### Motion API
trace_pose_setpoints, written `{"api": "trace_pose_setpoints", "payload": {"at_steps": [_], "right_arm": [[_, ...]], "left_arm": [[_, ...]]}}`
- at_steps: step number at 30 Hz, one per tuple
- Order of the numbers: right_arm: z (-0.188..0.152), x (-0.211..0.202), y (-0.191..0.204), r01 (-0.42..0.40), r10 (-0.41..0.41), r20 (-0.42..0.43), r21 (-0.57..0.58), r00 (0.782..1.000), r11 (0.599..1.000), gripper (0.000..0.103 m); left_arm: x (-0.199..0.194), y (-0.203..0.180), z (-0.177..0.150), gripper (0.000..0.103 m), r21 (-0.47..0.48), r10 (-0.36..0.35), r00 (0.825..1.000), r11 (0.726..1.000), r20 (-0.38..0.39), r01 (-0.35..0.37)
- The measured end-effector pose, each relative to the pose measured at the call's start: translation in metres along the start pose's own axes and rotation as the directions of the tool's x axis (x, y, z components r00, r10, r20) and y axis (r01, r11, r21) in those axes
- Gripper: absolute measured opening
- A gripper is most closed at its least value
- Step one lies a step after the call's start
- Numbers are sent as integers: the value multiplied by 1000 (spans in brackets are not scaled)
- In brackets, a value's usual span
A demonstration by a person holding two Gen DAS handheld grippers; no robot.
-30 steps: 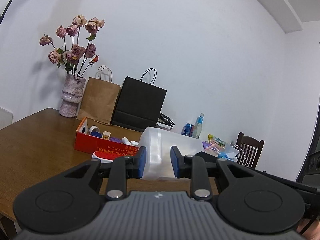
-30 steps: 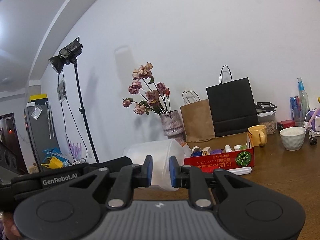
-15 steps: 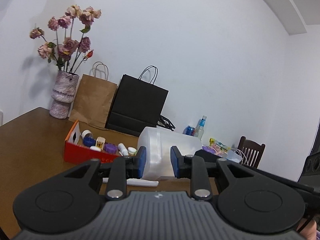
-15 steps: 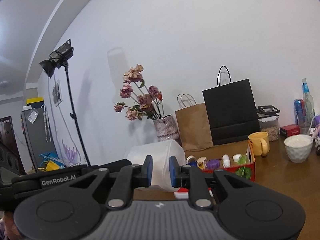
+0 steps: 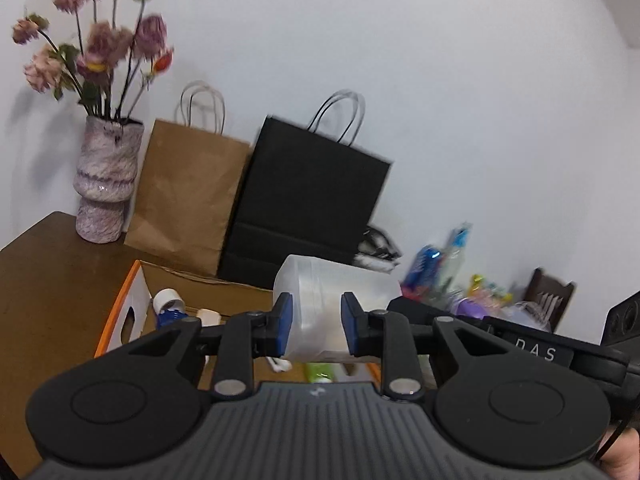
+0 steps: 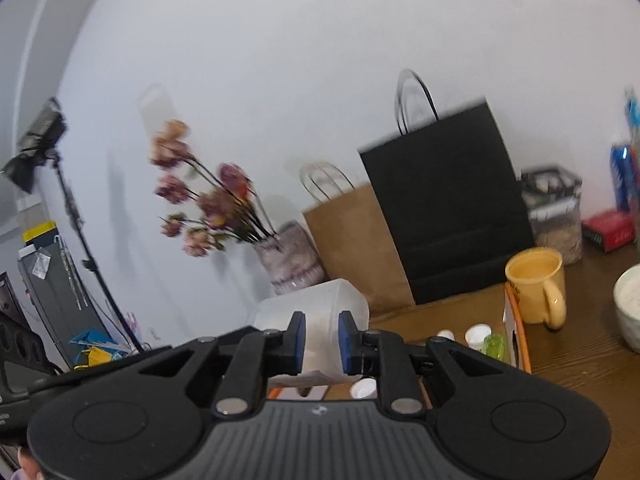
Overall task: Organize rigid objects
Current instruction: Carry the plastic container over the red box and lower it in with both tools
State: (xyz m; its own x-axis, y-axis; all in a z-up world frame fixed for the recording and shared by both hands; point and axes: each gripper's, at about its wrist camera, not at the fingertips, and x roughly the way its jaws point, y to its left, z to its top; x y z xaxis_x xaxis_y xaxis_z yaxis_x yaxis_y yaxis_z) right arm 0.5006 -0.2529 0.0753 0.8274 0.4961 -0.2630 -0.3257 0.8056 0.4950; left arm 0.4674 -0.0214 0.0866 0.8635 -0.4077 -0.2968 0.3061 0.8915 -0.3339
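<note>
Gripping opposite ends, a translucent plastic container (image 5: 320, 304) is clasped between the left tongs (image 5: 315, 327) and right tongs (image 6: 321, 343) and held above an open orange box (image 5: 120, 312) of small items on the wooden surface (image 5: 52, 280).

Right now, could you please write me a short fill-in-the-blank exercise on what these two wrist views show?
1. Both grippers, left and right, are shut on one translucent ____.
2. Against the wall, the brown bag stands beside a ____ bag.
3. The vase holds ____.
4. The mug on the table is ____ in colour.

Missing words: container; black; flowers; yellow
</note>
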Motion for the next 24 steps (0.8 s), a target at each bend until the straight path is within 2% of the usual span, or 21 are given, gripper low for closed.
{"api": "trace_pose_setpoints", "payload": {"at_steps": [6, 11, 16, 18, 21, 24], "right_arm": [[0, 74, -59, 62, -47, -141, 109, 989, 992, 17], [-21, 122, -95, 130, -86, -266, 152, 960, 980, 18], [-38, 154, -110, 191, -132, -331, 154, 934, 969, 22], [-43, 162, -109, 212, -153, -352, 137, 923, 967, 28], [-47, 163, -109, 204, -144, -336, 151, 931, 967, 31], [-48, 162, -113, 211, -142, -342, 173, 929, 962, 35]], "left_arm": [[83, 33, -4, 26, -49, 22, 990, 998, -140, -29], [135, 57, -30, 26, -69, 59, 968, 995, -244, -78], [167, 72, -48, 29, -69, 78, 945, 992, -317, -105], [174, 72, -51, 31, -44, 83, 932, 993, -352, -105], [176, 77, -52, 33, -54, 68, 930, 994, -362, -94], [173, 78, -49, 35, -58, 53, 930, 995, -365, -80]]}}
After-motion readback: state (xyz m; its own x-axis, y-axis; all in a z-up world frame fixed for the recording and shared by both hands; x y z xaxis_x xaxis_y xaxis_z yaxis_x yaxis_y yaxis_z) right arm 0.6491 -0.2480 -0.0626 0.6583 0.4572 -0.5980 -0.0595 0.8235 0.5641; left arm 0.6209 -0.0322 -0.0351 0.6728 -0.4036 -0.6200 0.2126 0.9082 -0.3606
